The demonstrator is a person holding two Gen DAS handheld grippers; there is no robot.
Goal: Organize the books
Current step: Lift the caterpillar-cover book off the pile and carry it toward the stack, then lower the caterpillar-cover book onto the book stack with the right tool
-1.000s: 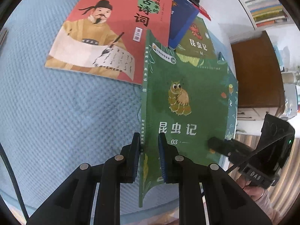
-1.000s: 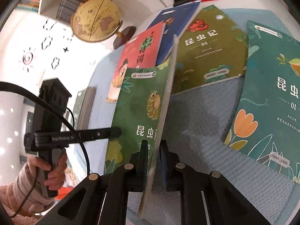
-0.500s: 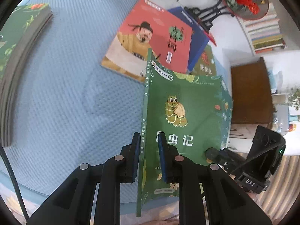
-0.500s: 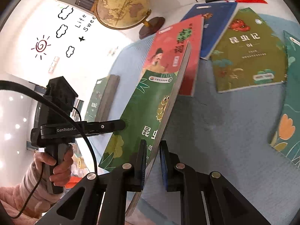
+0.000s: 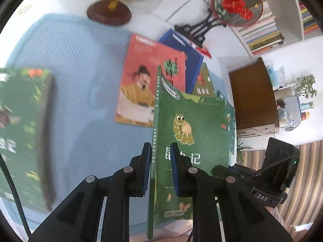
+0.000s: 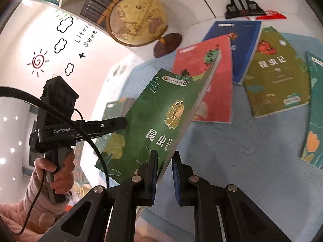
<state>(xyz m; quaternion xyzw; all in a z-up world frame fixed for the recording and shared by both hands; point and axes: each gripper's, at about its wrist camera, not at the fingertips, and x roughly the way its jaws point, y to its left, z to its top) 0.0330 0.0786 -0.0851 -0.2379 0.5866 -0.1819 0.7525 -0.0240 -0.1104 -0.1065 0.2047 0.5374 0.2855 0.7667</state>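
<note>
A green book with a caterpillar on its cover (image 5: 197, 125) (image 6: 161, 109) hangs tilted in the air above the blue mat (image 5: 80, 80). My left gripper (image 5: 160, 151) is shut on its spine edge, and my right gripper (image 6: 164, 157) is shut on its opposite, page edge. In the right wrist view the left gripper (image 6: 119, 123) reaches in from the left, in a person's hand. A blurred stack of green books (image 5: 24, 133) lies on the mat to the left. A red book (image 6: 210, 84), a blue book (image 6: 240, 46), an olive book (image 6: 276, 74) and a teal book (image 6: 315, 111) lie flat beyond.
A globe (image 6: 137, 20) on a round wooden base (image 5: 109, 14) stands at the back of the table. A round embroidered fan (image 5: 236, 6) on a black stand is at the back right. Bookshelves (image 5: 262, 34) line the wall behind. A brown cabinet (image 5: 252, 96) stands past the table's right edge.
Both grippers have risen with the green book, lifting it off the other books and carrying it left. The stack of green books has come into the left wrist view.
</note>
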